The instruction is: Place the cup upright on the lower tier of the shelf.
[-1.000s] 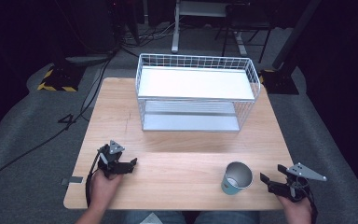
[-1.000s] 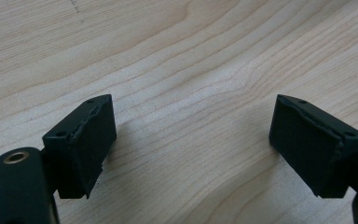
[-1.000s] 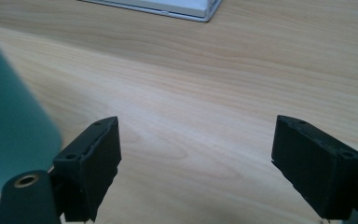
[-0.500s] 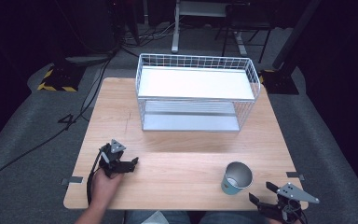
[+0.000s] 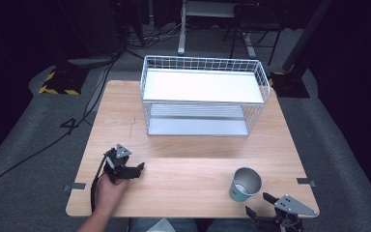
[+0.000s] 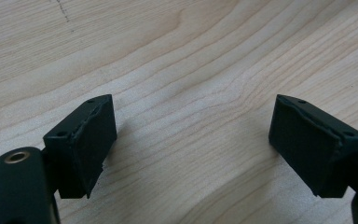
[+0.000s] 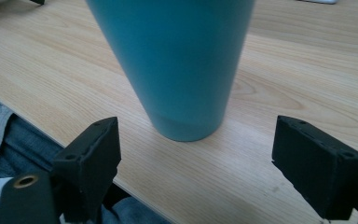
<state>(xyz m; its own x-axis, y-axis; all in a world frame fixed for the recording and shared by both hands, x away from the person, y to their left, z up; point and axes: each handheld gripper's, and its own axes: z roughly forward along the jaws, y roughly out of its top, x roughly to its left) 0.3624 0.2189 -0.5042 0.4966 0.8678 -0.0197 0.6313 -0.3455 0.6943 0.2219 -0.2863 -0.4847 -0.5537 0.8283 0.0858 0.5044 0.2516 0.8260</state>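
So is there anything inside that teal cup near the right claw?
The tapered teal cup shows a pale grey inner wall with no contents visible from above; its rim hides the near side of the bottom.

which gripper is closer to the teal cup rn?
Right. The right gripper sits at the table's near edge just short of the teal cup, jaws open toward it. The left gripper rests well off to its left.

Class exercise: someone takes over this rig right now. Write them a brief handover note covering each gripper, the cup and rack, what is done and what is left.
Left gripper: open, resting on the table, holding nothing.
Right gripper: open at the near edge, jaws aimed at the teal cup, not touching it.
Cup: upright near the front right corner.
Wire rack: at the back, shelves bare.
Done: approach only.
Left: grasp the cup; probably place it in the rack.
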